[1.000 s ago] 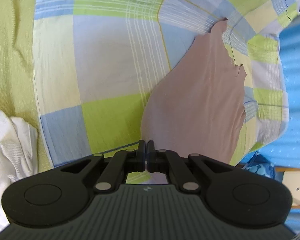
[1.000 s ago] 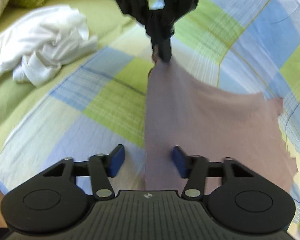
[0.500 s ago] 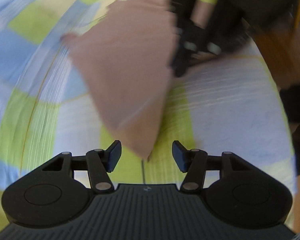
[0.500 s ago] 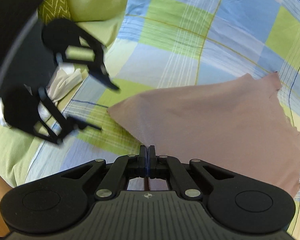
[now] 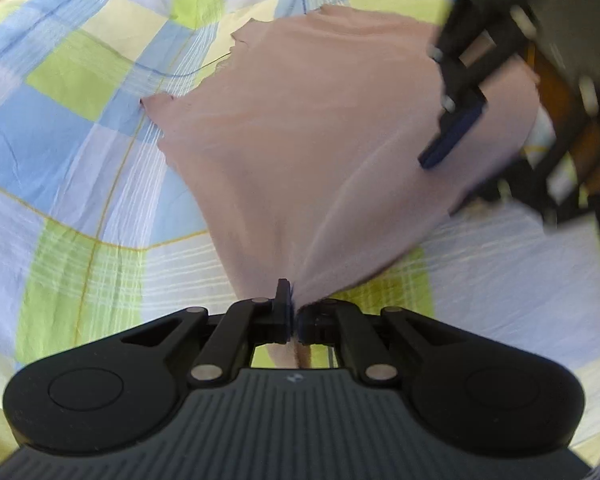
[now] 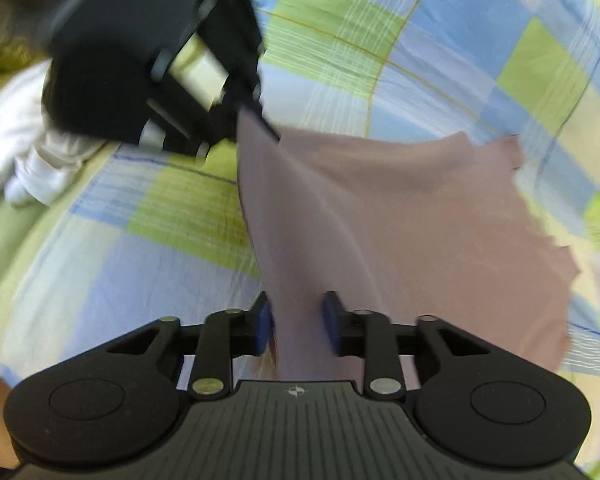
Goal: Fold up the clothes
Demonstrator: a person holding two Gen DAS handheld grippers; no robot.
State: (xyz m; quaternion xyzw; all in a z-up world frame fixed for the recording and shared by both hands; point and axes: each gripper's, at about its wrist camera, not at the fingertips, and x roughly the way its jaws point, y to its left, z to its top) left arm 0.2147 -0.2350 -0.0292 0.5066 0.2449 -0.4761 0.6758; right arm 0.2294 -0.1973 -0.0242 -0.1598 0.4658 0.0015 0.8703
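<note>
Pink cloth (image 5: 320,152) lifted at one corner, spread on the checked bed sheet (image 5: 80,184)

My left claw (image 5: 293,314) is clenched on the cloth's near corner, the fabric fanning away ahead of it; my right claw (image 6: 296,322) sits released, pads either side of the neighbouring corner of the same edge, cloth between them but not pinched. That held edge runs claw to claw, so I judge the fold goes forward once the right closes. A white garment (image 6: 28,148) lies beyond the left claw
</note>
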